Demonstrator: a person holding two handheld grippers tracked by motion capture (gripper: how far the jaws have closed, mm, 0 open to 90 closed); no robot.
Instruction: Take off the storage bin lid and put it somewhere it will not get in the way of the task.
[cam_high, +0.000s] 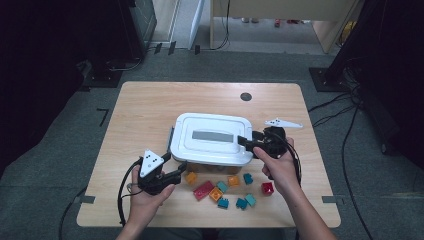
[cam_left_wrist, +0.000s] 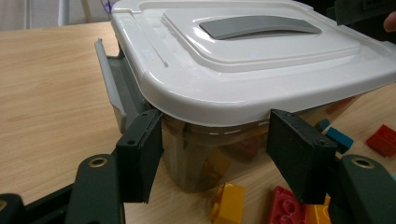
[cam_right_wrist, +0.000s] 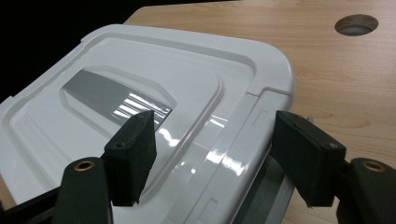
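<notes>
Left gripper (cam_left_wrist: 212, 154) — jaws apart, holding nothing, at the near left corner of the storage box (cam_left_wrist: 205, 154), just under its white lid (cam_left_wrist: 261, 74) | Right gripper (cam_right_wrist: 215, 158) — jaws apart, empty, over the lid's right edge | Box mid-table (cam_high: 150, 110) | Toy bricks (cam_high: 225, 190) just before the box
</notes>
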